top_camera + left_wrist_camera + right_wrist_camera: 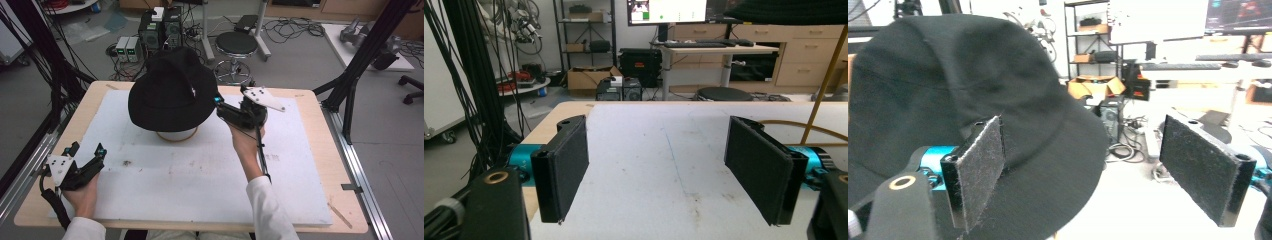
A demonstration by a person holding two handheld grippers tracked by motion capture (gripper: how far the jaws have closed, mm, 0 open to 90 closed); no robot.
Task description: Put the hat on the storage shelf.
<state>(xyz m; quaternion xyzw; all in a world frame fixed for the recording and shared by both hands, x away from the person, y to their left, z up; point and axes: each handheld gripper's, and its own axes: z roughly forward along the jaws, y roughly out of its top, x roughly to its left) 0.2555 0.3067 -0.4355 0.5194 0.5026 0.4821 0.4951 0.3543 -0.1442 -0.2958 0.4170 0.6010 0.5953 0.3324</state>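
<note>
Black cloth hat, wide-brimmed, sits on a pale round stand at the far middle of the bench; the brim droops over the stand's top and hides most of it. In the right gripper view the hat takes up the left half, its brim edge hanging between the two pads.

White sheet covers most of the wooden bench top, with faint scuffs and a small dark mark near its left middle.

Right gripper, held in the person's right hand, sits just beside the hat's right brim, pointing left toward it. Its fingers stand wide apart; the left pad lies in front of the brim, and whether it touches the cloth cannot be told. Nothing is clamped.

Left gripper, held in the left hand, sits at the near left corner of the bench, well apart from the hat. Its fingers stand wide open over bare white sheet, holding nothing.

Black stool and computer boxes stand on the floor beyond the bench.
</note>
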